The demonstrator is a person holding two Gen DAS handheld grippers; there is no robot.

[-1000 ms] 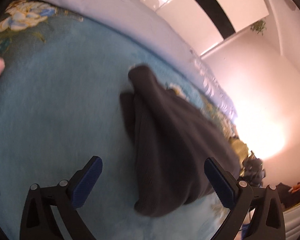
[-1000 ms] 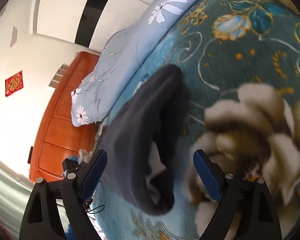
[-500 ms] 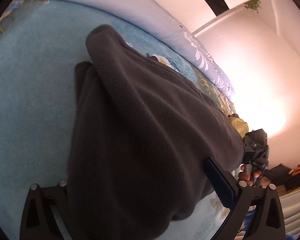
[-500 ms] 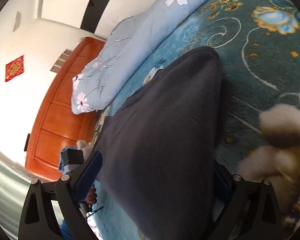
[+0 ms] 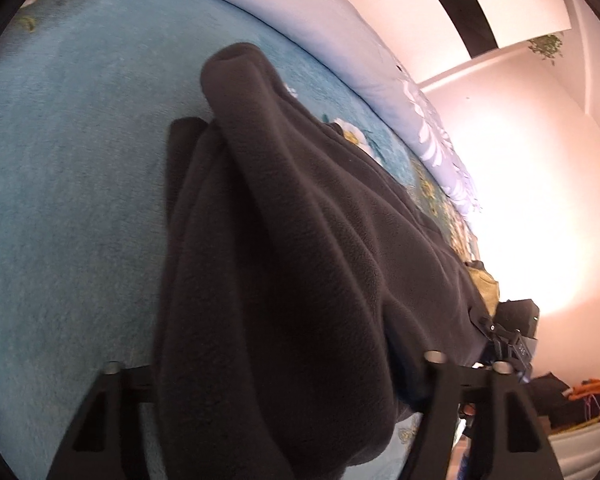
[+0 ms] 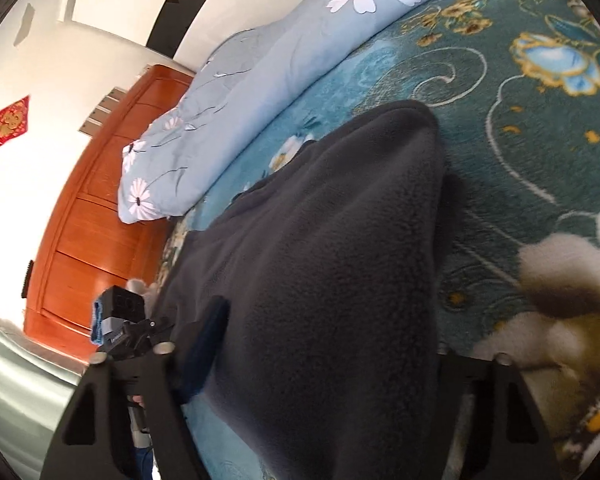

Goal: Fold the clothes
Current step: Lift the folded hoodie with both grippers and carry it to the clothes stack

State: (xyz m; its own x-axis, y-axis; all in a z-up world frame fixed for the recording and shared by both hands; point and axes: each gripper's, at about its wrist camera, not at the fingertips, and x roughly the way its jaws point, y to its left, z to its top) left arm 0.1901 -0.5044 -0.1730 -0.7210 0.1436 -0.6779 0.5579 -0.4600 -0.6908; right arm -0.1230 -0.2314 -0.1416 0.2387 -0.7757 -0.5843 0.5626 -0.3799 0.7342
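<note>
A dark grey fleece garment [image 5: 300, 264] lies bunched on the teal flowered bedspread [image 5: 68, 184] and fills the middle of both views [image 6: 324, 288]. My left gripper [image 5: 276, 384] has its jaws around the near end of the garment; the fleece covers both fingertips. My right gripper [image 6: 324, 344] has its jaws around the other end; only its left blue pad [image 6: 208, 328] shows, the right one is under the fleece. Each gripper shows in the other's view, at the garment's far end.
A light blue flowered quilt [image 6: 284, 64] lies rolled along the far side of the bed. An orange wooden headboard [image 6: 96, 216] stands at the left. More clothes [image 5: 580, 400] lie piled in a white tub beyond the bed edge.
Both grippers have moved forward onto the garment. One second ago their open jaws stood short of it with blue pads showing; now the fleece lies between the jaws and hides the pads.
</note>
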